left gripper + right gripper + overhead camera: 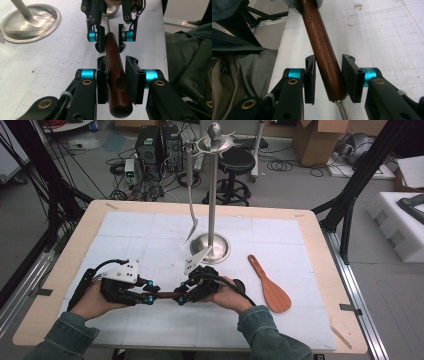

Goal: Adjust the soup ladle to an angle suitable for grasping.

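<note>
Wooden handle [116,80] of a kitchen utensil, held level above the white gridded mat [150,232] near the front of the table, between the person's two hands. Its long axis runs across the table from one gripper to the other; a thin metal shank [343,110] leaves the handle at the right-hand end, and what it carries cannot be told. The left gripper [149,292] is clamped on the end of the handle that bears a hanging hole, both pads pressed to the wood. The right gripper [181,295] faces it from the opposite side and straddles the shank end: its jaws stand partly apart, one pad at or near the wood and the other with a visible gap, so no firm grasp yet. Judged step: a hand-over, which turns on the right jaws closing squarely across the handle's axis. Behind stand a steel utensil stand [214,195] with a hanging spatula [191,215]; a wooden rice paddle [270,287] lies to the right.
</note>
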### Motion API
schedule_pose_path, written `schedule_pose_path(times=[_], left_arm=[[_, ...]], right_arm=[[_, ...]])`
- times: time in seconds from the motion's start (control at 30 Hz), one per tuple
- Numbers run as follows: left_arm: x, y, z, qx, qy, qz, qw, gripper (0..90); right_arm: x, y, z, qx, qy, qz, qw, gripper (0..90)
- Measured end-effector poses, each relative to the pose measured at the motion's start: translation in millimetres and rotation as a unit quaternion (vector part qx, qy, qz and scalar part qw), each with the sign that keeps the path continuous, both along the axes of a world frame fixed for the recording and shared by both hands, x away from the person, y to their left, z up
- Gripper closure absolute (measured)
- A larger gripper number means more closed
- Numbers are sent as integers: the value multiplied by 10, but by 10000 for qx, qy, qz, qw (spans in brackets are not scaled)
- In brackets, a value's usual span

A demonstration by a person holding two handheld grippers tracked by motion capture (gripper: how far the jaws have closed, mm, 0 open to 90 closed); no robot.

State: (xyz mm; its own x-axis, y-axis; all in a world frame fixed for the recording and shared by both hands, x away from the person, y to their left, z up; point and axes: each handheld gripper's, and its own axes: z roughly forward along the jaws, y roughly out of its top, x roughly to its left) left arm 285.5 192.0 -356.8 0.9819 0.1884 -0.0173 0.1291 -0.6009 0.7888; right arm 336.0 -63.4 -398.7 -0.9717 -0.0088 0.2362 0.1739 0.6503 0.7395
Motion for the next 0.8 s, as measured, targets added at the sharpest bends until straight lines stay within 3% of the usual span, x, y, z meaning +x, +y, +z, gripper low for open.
schedule_pose_path(times=[0.13,0.27,0.5,0.8], left_arm=[[4,29,24,-142,7,123,9998,715],[10,101,71,-440,40,328,9985,616],[4,136,82,-502,27,502,9975,508],[34,133,76,-503,69,597,9969,473]], right_arm=[[0,-20,21,24,-59,3,10000,682],[-5,-43,51,51,-78,24,10000,695],[13,-101,108,216,-127,-50,9997,719],[12,-199,207,409,-151,-168,9989,734]])
